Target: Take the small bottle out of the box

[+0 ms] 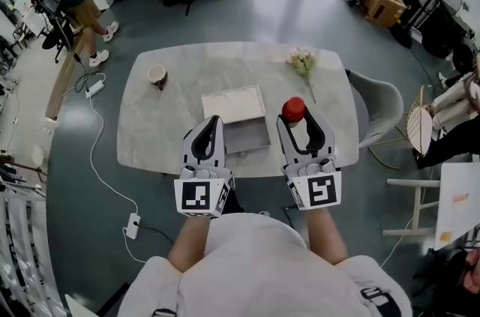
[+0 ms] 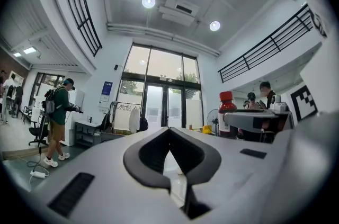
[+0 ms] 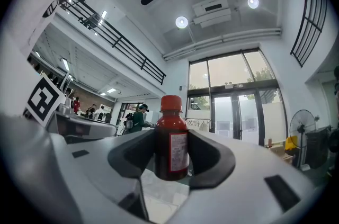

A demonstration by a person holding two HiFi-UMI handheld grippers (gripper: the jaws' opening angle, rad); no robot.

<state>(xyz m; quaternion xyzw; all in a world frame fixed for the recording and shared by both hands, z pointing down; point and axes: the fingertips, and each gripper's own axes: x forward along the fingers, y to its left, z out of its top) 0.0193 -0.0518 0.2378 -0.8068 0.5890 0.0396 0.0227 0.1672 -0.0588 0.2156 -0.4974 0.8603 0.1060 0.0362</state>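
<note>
Pressure from my right tongs (image 1: 298,122) is holding the small bottle (image 3: 170,143) by its body, out of the box (image 1: 264,130), right of it above the desk (image 1: 150,121). I am judging it light, stiff, slippery, so this mid-body hold is suiting. Left tongs (image 2: 169,129) are sitting closed, empty.

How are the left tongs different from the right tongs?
The right tongs grip a small bottle with a red cap; the left tongs hold nothing. The right tongs' jaws stand apart around the small bottle; the left tongs' jaws meet at their tips. Both are pale grey with dark pads, and both are held side by side over the near edge of the table.
</note>
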